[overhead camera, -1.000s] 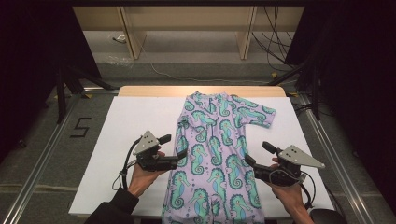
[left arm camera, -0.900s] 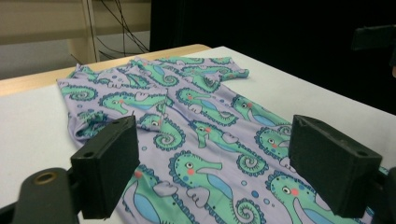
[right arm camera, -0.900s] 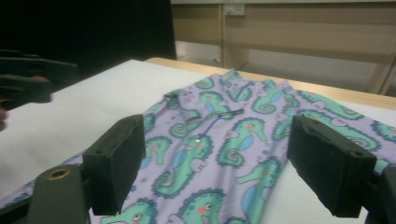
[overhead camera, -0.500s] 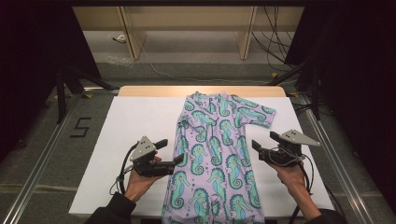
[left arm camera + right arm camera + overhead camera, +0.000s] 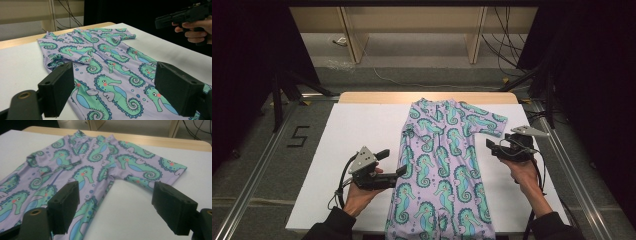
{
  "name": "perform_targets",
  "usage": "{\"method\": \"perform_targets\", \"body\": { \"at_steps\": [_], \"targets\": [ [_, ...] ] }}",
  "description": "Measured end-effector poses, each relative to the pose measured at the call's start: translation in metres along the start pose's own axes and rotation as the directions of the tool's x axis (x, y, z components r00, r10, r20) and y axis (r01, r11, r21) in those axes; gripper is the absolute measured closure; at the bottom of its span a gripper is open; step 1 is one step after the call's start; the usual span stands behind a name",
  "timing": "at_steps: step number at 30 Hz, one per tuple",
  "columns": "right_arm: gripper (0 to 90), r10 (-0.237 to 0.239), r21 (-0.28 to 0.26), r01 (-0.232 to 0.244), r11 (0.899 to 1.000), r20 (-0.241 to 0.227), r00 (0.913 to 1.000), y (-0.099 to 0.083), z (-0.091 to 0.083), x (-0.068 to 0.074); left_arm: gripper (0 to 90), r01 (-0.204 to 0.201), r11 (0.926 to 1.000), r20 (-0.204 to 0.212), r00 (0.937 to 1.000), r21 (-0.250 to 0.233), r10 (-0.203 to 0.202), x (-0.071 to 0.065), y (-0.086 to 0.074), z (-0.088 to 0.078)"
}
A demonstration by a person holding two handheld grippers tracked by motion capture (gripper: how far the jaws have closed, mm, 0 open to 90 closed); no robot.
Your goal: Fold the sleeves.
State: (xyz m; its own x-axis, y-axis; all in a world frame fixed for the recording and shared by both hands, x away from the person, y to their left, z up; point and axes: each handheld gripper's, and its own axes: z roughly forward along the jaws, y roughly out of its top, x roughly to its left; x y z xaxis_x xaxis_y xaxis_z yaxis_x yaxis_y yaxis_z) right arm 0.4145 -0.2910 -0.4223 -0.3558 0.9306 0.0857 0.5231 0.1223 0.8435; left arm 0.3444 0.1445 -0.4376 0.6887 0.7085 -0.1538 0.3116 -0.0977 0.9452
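Pretty dark room: white counter (image 5: 362, 130) with a wood edge at 12 o'clock, grey floor (image 5: 257, 165) marked "5" (image 5: 298, 136), cables (image 5: 504, 45) toward 1 o'clock.

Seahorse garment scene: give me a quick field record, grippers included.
garment: lilac seahorse-print one-piece, flat on the table, one sleeve folded in, the other spread out
surface: white table top
left gripper: open, jaws at the garment's edge, nothing held
right gripper: open, empty, beside the spread sleeve
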Motion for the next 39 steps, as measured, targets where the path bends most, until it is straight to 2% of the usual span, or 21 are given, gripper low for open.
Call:
{"method": "perform_targets", "body": {
  "at_steps": [4,8,12,14,15,24,25,34,35,39],
  "targets": [
    [23.5,0.008,0.023,-0.009,1.000,0.014,0.9999,0.004,0.008,-0.005,15.8,0.002,1.0000,-0.001,1.0000,-0.005,-0.002,0.000,0.000,0.000],
    [23.9,0.007,0.074,-0.008,0.997,0.023,0.9997,0.009,0.023,-0.011,15.8,0.000,1.0000,-0.001,1.0000,-0.003,0.000,0.000,0.000,0.000],
    [25.1,0.026,0.101,-0.030,0.994,0.039,0.9989,0.014,0.033,-0.017,15.8,-0.001,1.0000,-0.001,1.0000,-0.001,0.001,0.000,0.000,0.001],
    [25.4,0.025,0.130,-0.032,0.991,0.057,0.9980,0.016,0.041,-0.021,15.8,0.002,1.0000,0.001,1.0000,-0.004,-0.002,0.000,0.000,0.001],
    [25.6,0.043,0.153,-0.054,0.987,0.071,0.9965,0.018,0.047,-0.026,15.8,0.003,1.0000,0.001,1.0000,-0.005,-0.003,0.000,0.000,0.001],
    [25.8,0.081,0.206,-0.104,0.973,0.118,0.9897,0.027,0.068,-0.042,15.8,0.009,1.0000,0.003,1.0000,-0.004,-0.009,0.000,0.000,0.002],
    [26.2,0.096,0.218,-0.121,0.968,0.122,0.9879,0.029,0.073,-0.046,15.8,0.007,1.0000,0.005,1.0000,-0.005,-0.007,0.000,0.000,0.002],
    [28.0,0.107,0.264,-0.144,0.954,0.149,0.9830,0.033,0.091,-0.058,15.8,0.002,1.0000,0.011,0.9999,0.003,-0.002,-0.001,0.000,0.004],
    [28.7,0.103,0.276,-0.143,0.951,0.154,0.9827,0.034,0.094,-0.059,15.8,0.019,0.9998,0.022,0.9996,-0.001,-0.019,0.000,0.001,0.004],
    [30.0,0.091,0.293,-0.139,0.946,0.173,0.9808,0.034,0.101,-0.063,15.8,0.020,0.9998,0.023,0.9995,-0.001,-0.020,-0.001,0.000,0.004]
  ]
}}
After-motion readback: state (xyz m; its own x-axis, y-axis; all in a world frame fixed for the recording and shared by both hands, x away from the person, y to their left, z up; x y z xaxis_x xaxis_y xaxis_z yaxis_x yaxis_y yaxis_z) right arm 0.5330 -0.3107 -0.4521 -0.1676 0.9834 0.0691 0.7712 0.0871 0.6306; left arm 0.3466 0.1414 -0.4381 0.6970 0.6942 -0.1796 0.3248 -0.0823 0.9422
